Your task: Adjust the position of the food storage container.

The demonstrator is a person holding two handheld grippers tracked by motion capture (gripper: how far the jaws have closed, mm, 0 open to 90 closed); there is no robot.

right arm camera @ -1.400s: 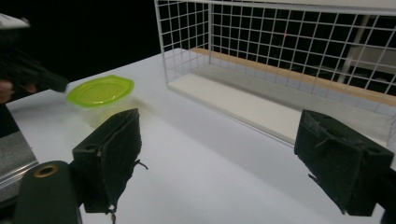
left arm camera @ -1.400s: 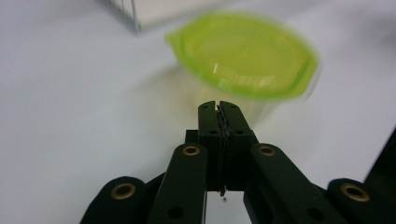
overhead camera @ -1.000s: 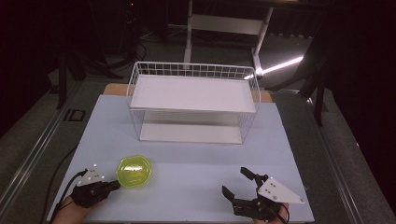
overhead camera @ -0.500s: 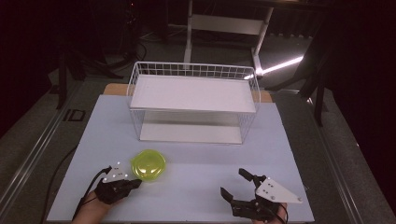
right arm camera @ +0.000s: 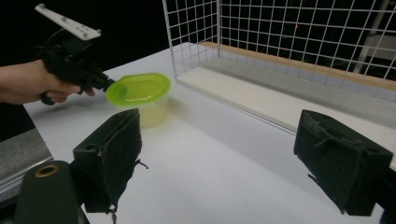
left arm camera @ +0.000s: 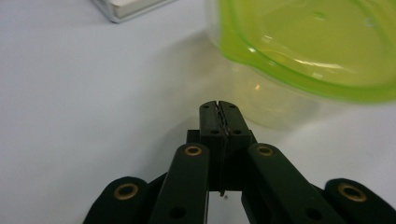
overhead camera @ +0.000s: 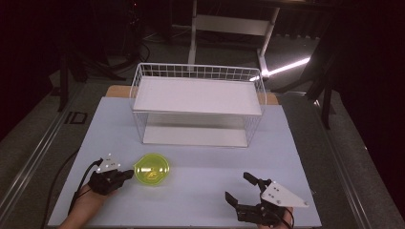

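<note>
A yellow-green translucent plastic cup (overhead camera: 153, 169) stands upright on the white table (overhead camera: 205, 157), in front of the wire basket. My left gripper (overhead camera: 129, 175) lies just left of it, jaws shut with nothing between them. In the left gripper view the closed tips (left arm camera: 219, 105) sit right at the cup's wall (left arm camera: 280, 107), under its rim. The right gripper view shows the cup (right arm camera: 138, 91) with the left gripper (right arm camera: 108, 84) at its rim, held by a hand. My right gripper (overhead camera: 239, 187) rests near the table's front right, open and empty, its pads (right arm camera: 114, 154) wide apart.
A white wire basket (overhead camera: 198, 102) with a flat white shelf on top and a white floor stands at the middle back of the table; its mesh wall (right arm camera: 303, 46) is ahead of the right gripper. Cables trail off the table's left front.
The left gripper has slid to the right across the table, and the cup has moved right with it, ending nearer the basket's front. The right gripper has stayed put.
</note>
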